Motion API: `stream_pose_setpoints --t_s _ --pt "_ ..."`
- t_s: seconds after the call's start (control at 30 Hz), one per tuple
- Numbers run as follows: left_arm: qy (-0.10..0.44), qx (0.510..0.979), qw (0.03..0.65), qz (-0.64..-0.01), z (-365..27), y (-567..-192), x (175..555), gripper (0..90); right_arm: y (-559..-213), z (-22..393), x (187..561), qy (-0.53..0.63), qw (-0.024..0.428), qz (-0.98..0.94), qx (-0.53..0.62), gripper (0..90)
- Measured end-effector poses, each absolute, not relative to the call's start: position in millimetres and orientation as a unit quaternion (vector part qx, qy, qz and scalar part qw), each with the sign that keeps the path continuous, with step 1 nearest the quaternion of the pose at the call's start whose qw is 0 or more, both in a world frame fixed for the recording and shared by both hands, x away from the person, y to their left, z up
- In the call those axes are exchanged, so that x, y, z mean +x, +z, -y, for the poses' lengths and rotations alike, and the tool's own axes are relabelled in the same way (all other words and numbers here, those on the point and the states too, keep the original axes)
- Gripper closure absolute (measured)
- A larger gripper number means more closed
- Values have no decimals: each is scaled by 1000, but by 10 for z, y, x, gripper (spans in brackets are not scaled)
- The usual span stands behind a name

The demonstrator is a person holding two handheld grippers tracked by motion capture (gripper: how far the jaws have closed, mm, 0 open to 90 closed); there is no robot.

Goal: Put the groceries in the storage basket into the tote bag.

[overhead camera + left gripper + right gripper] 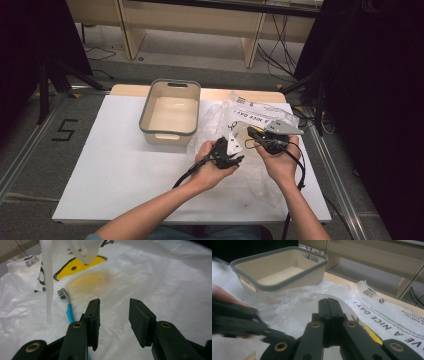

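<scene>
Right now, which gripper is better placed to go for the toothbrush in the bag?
Probably left. The left gripper has open, empty jaws, with the toothbrush just beyond them inside the plastic bag. The right gripper is shut, apparently pinching the bag.

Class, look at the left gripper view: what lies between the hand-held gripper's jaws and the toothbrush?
Nothing but white plastic bag: in the left gripper view the left hand-held gripper stands open, and the blue toothbrush lies on the bag just left of it.
</scene>
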State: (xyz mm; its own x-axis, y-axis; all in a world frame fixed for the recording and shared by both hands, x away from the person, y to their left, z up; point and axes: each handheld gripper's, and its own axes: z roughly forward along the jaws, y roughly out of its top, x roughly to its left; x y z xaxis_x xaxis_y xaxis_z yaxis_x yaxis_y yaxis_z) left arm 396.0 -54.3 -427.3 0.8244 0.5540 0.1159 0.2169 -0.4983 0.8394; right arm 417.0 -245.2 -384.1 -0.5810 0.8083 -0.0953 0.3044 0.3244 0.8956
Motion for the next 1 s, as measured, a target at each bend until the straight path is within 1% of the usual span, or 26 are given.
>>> stream_pose_setpoints --t_s 0.13,0.23,0.37,0.47,0.53,0.67,0.83,1.0 --pt "183 846 449 -221 280 -4159 3732 562 -3886 2516 4110 438 262 -778 366 900" --pt "184 840 452 -238 61 -4130 3633 546 -3948 2566 4060 422 249 -790 367 900" --pt "192 835 449 -255 -206 -4140 3568 511 -4086 2601 4023 394 216 -815 366 900" --pt "198 830 442 -276 -365 -4200 3588 471 -4200 2615 4002 370 184 -835 364 900" --pt "201 829 434 -291 -458 -4260 3632 462 -4277 2614 3988 355 168 -845 364 900" --pt "192 826 423 -321 -604 -4372 3725 445 -4415 2594 3973 325 135 -866 356 900" --pt "196 822 411 -341 -703 -4483 3816 425 -4539 2559 3974 303 112 -880 349 874" --pt "189 813 416 -362 -769 -4538 3874 410 -4625 2534 3962 289 92 -889 343 820"
